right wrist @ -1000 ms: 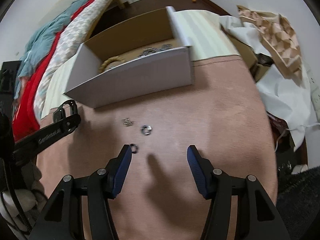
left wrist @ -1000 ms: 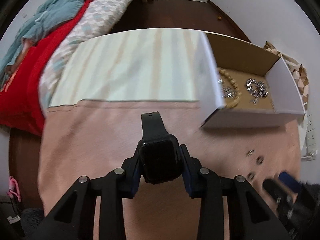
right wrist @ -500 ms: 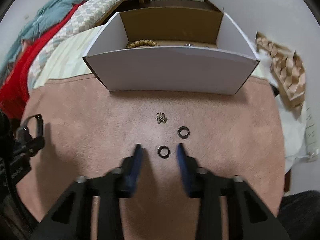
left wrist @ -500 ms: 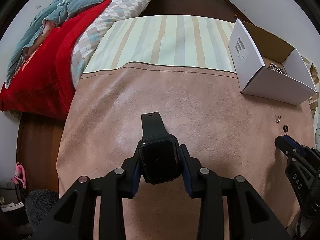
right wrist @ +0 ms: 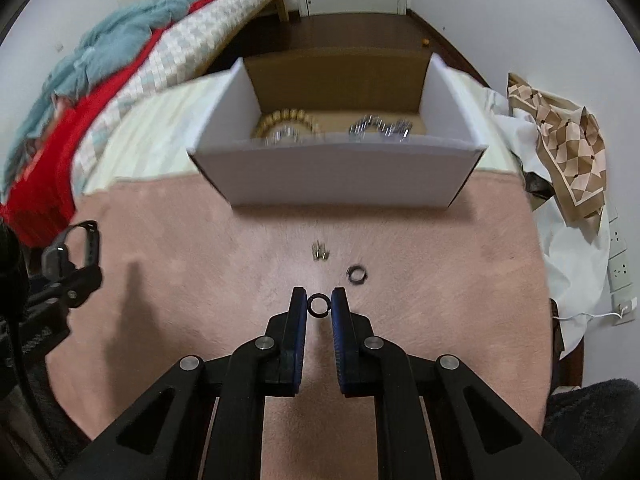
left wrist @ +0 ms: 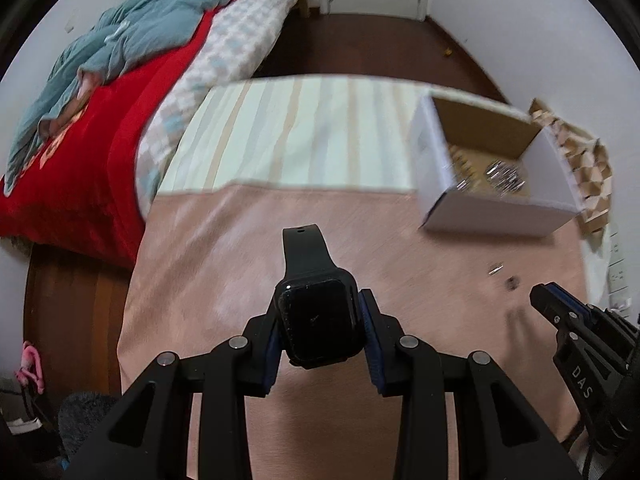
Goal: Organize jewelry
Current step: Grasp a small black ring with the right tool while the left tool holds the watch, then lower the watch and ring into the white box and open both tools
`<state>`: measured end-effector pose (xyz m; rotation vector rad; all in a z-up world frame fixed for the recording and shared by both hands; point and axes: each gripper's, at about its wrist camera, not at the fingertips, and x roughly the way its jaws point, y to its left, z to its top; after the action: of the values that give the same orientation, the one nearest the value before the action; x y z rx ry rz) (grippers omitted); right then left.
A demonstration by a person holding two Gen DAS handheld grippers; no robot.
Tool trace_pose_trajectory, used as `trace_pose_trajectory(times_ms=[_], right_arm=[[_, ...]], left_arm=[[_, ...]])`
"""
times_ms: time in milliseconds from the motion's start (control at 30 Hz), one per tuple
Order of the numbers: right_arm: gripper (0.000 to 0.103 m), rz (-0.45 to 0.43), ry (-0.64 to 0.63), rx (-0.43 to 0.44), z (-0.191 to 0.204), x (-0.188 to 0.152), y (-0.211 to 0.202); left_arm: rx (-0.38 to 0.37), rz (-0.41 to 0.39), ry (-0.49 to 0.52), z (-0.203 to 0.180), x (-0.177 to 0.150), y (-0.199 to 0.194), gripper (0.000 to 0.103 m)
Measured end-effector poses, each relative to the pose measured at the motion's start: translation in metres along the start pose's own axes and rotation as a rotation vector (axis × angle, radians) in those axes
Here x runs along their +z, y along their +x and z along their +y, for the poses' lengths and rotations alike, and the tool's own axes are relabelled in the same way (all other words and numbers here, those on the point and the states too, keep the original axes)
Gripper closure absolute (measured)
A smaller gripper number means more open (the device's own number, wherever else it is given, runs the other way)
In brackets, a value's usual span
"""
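A black ring [right wrist: 319,305] sits pinched between the blue pads of the right gripper [right wrist: 319,307], low in the centre of the right wrist view, its jaws narrowed onto it. In the left wrist view one black smartwatch [left wrist: 318,322] is clamped by its case between the pads of the left gripper [left wrist: 320,330], with one strap pointing up the frame. Just past the held ring, a second black ring [right wrist: 356,274] lies on the pink mat [right wrist: 440,264], and a small silver piece [right wrist: 321,253] lies to its upper left, apart from it. Further up the frame stands one open white cardboard box [right wrist: 340,174] holding one wooden bead bracelet [right wrist: 286,119] at left and a blurred cluster of silver jewelry [right wrist: 380,128] at right. Beyond, at upper left, lies a bed with a red blanket [right wrist: 60,140].
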<state>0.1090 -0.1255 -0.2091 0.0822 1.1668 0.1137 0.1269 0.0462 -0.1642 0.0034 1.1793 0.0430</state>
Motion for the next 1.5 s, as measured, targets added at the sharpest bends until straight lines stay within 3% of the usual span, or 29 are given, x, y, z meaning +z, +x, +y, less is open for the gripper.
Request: trace_pose_trajectory(times_ms=[267, 433, 667, 867, 933, 1033, 1100, 1167, 1233, 1333, 1433, 1500], right_arm=[[0.09, -0.118, 0.092, 0.068, -0.041, 0.047, -0.061], [0.09, -0.14, 0.113, 0.109, -0.067, 0.098, -0.065], [0.09, -0.015, 0.103, 0.167, -0.086, 0.153, -0.017], [0.09, 0.07, 0.095, 0.191, -0.09, 0.164, 0.011], [0.09, 0.111, 0.086, 0.208, -0.088, 0.164, 0.018], [0.089, 0.15, 0.08, 0.206, -0.084, 0.16, 0.023], [0.089, 0.166, 0.08, 0.196, -0.083, 0.157, 0.025], [0.078, 0.16, 0.083, 0.17, -0.083, 0.157, 0.023], [0.06, 0.143, 0.094, 0.161, -0.085, 0.156, 0.017], [0.06, 0.12, 0.108, 0.164, -0.088, 0.155, 0.007], [0.06, 0.089, 0.099, 0.129, -0.089, 0.155, -0.004], [0.06, 0.067, 0.087, 0.087, -0.088, 0.152, -0.013]], left_arm=[[-0.131, -0.091, 0.048, -0.045, 0.063, -0.037, 0.072], [-0.226, -0.034, 0.098, -0.074, 0.108, -0.02, 0.072], [-0.259, 0.069, 0.141, -0.101, 0.142, 0.025, 0.072], [-0.302, 0.145, 0.118, -0.103, 0.156, 0.045, 0.071], [-0.299, 0.136, 0.116, -0.102, 0.158, 0.043, 0.07], [-0.279, 0.109, 0.098, -0.097, 0.161, 0.037, 0.044], [-0.254, 0.078, 0.085, -0.091, 0.161, 0.031, 0.041], [-0.225, 0.057, 0.076, -0.083, 0.158, 0.026, 0.034], [-0.2, 0.036, 0.061, -0.075, 0.155, 0.022, 0.029], [-0.159, 0.007, 0.02, -0.059, 0.144, 0.014, 0.026], [-0.115, -0.011, 0.005, -0.049, 0.136, 0.01, 0.009], [-0.075, -0.024, 0.001, -0.043, 0.127, 0.006, 0.008]])
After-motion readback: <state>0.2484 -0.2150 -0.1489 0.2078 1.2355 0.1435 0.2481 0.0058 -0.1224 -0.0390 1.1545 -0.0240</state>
